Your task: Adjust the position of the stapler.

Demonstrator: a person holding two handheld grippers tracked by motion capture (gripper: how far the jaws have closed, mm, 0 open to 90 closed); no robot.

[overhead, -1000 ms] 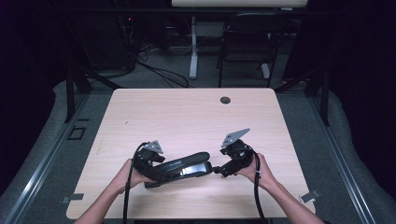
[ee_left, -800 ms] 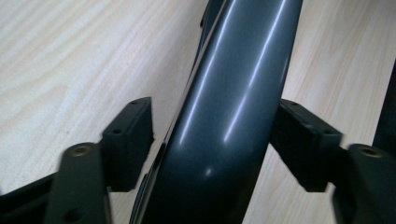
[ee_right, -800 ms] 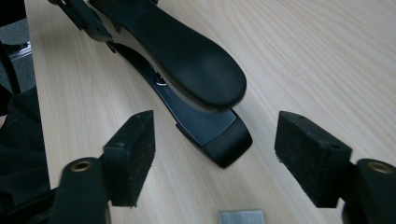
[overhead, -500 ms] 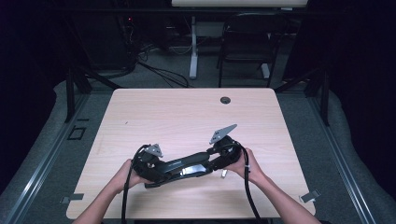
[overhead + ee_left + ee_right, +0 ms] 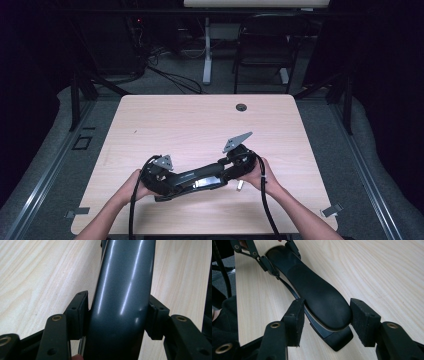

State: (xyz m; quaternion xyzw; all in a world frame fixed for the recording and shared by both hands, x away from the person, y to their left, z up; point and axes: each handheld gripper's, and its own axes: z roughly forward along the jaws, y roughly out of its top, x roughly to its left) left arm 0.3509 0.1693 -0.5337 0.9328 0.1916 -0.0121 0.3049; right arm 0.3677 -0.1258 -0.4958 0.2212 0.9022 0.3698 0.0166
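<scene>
Dim room, cables and chair legs beyond a pale wood table with a small grommet near its far edge. Well nearer the person than the grommet, by the front edge, lies a long black stapler, lengthwise across the table.

Left gripper: pads pressed on both flanks of the glossy grey-black top arm; jaws have just been closing.

Right gripper: jaws have just been closing around the stapler's other end; left pad touches, right pad seems a sliver off.

Judgement: stiff, fairly heavy, metal and plastic. The glossy rounded arm looks slippery, and the hinged top may swing. Best hold: both ends, low on the flat sides.
</scene>
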